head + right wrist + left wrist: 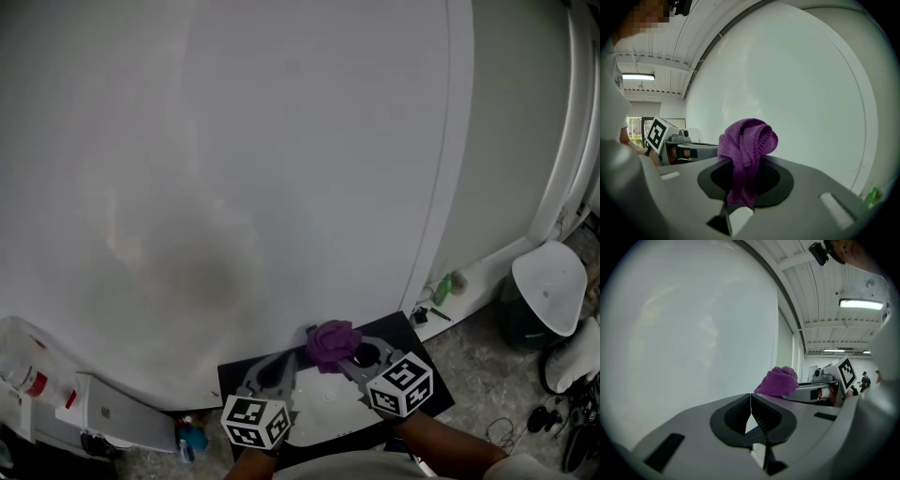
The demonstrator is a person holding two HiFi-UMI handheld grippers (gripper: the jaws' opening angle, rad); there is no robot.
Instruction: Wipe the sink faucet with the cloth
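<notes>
Cloth (745,140), purple, knitted, soft and light, sits bunched at the lower centre of the head view, pinched by its lower folds in my right gripper (743,180). It will flop, so a deep bite suits it. My left gripper (750,414) is pressed together on nothing. No sink faucet shows in any view
</notes>
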